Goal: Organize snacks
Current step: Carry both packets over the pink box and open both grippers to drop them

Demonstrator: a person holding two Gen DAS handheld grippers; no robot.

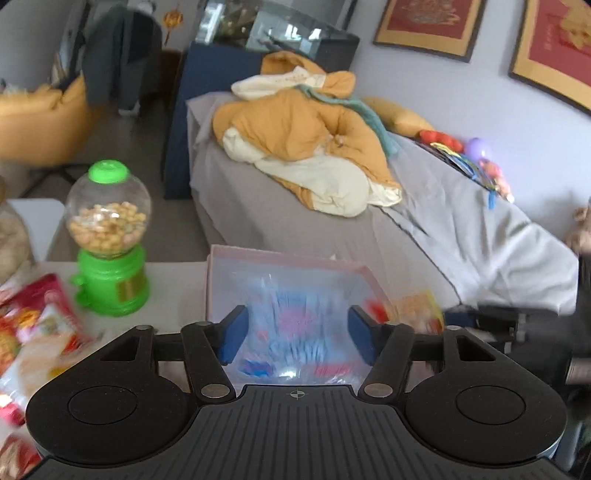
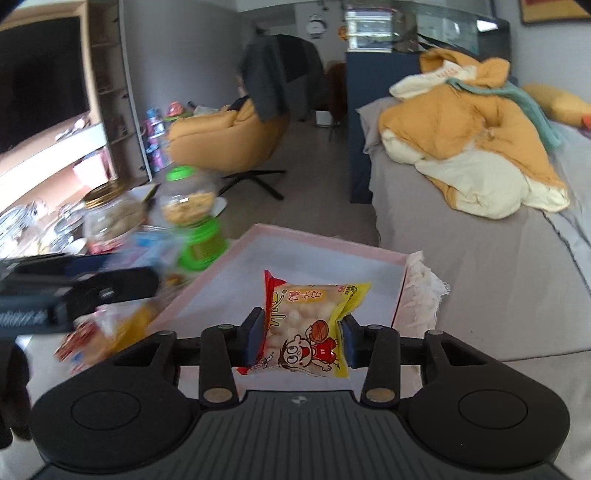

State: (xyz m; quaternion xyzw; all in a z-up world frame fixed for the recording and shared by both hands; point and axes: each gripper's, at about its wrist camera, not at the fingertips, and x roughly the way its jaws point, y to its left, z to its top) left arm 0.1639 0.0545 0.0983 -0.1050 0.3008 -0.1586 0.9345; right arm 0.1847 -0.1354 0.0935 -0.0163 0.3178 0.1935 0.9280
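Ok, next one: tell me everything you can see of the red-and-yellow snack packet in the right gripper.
The snack packet is a small glossy pillow pack, red on its left side and yellow on its right, with a clear window showing pale round puffs. A cartoon child with a basketball and some printed characters decorate its front. It stands nearly upright, slightly tilted, pinched at its sides between the blue pads of the right gripper, above the pink-rimmed tray.

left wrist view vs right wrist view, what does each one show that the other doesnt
Only the left wrist view shows framed pictures on the wall and a blurred blue-and-pink packet between the left gripper jaws. Only the right wrist view shows a television, a gold-lidded jar, and the right gripper shut on a red-and-yellow snack packet. Both show the green candy dispenser, pink tray and orange quilt.
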